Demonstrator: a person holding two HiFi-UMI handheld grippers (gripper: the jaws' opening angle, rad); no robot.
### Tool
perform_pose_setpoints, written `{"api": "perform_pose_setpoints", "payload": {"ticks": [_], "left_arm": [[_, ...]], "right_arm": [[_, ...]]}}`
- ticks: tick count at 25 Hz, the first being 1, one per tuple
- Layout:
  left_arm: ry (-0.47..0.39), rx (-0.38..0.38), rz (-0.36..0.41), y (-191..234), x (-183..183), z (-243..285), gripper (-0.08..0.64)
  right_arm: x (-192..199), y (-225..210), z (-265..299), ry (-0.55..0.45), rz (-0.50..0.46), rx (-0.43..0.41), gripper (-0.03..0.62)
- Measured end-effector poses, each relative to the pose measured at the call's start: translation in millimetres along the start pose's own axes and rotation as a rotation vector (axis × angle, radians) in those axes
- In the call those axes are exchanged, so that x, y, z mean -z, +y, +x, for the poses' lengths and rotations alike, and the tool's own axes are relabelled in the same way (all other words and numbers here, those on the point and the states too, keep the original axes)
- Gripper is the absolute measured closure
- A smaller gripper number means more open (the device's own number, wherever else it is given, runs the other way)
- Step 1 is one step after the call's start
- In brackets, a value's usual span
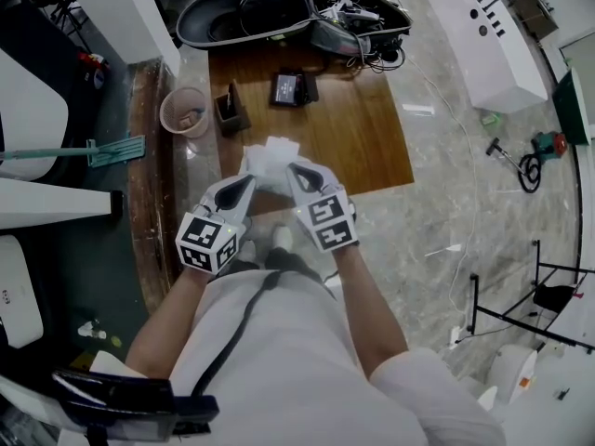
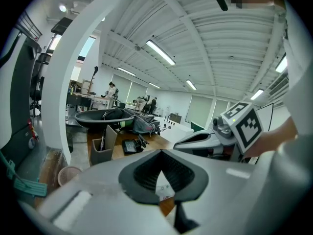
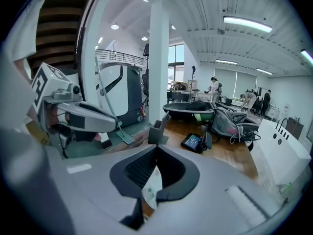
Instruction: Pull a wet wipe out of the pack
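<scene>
Both forearms reached fwd from the torso and converged over the near edge of the wooden table, elbows bent and held close to the body. The left tongs and right tongs tilted inward, tips close together, each marker cube at the rear by the hand: left cube, right cube.

The wipe pack, a crumpled white bundle, sat between the two sets of tips, held up off the table. In the left gripper view the tongs were closed, w/ a white bit of the pack carrying red print pinched between the dark pads. In the right gripper view the tongs were likewise pressed together on a white strip w/ green marks. Couldn't tell pulled wipe from pack wrapper in any view.

Further back on the table: a dark pen holder, a small black device and an open black case full of cables. A pinkish bin stood just off the table's left edge, and a teal mop lay on the floor nearby.
</scene>
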State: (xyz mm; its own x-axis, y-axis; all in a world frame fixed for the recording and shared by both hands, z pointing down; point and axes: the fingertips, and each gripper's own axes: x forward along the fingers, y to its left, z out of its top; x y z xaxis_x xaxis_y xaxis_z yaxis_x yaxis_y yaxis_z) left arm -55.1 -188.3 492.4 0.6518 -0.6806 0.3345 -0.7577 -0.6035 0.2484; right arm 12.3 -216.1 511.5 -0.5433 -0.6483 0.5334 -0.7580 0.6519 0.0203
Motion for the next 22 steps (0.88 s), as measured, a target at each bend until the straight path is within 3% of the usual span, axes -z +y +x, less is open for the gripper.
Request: {"api": "perform_pose_setpoints", "payload": {"ticks": [22], "left_arm": [[-0.032,0.046,0.036,-5.9,-22.2,-9.9,0.555]], "right_arm": [[-56.9,-11.8,-77.5,-0.217,0.060,0.116,0.583]]}}
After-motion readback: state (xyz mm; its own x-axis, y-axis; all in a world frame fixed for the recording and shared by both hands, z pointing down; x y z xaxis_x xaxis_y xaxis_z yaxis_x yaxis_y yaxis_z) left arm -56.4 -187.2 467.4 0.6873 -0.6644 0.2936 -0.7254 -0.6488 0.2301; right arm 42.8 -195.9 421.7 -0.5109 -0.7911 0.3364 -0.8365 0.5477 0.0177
